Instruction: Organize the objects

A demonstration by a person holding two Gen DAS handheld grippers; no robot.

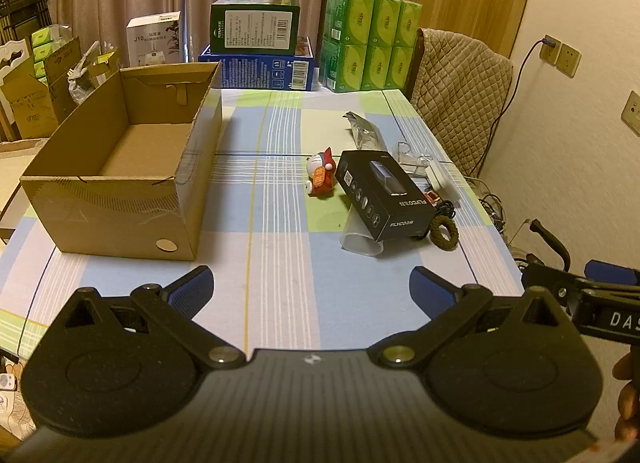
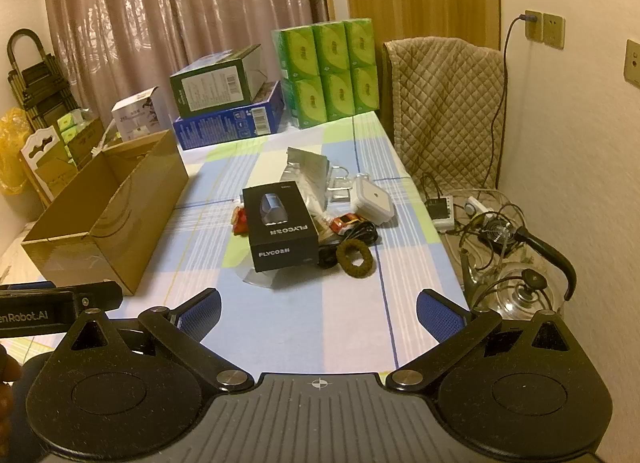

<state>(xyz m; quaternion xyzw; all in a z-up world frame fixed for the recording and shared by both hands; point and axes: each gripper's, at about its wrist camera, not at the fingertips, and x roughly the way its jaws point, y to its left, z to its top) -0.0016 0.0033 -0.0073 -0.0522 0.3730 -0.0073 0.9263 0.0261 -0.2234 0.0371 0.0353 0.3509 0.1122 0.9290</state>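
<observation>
Both my tongs hang spread wide and empty over the near edge of the counter (image 1: 280, 303), the left tongs (image 1: 312, 287) with nothing between their blue pads, the right tongs (image 2: 318, 307) likewise.

The things to be tidied lie in a loose heap on the right half of the counter. The black Flyco box (image 2: 280, 227) sits on top of it, propped up on a clear plastic cup (image 1: 360, 243) that pokes out from under its near end. Its long axis runs near-to-far, slanting a little. Just right of its near corner lies the brown hair ring (image 2: 355, 259), touching a black cable. Behind the box are a small red-and-blue figurine (image 1: 320, 177), a silver foil pouch (image 2: 304, 179) and a white square charger (image 2: 372, 201).

The open cardboard box (image 1: 120, 167), which I judge to be the place for all this, stands on the left, well apart from the heap.

From my right tongs the black box lies straight ahead, slightly left of centre; from my left tongs it lies ahead and to the right. So the right hand is better placed to reach it, closing across its short width.
</observation>
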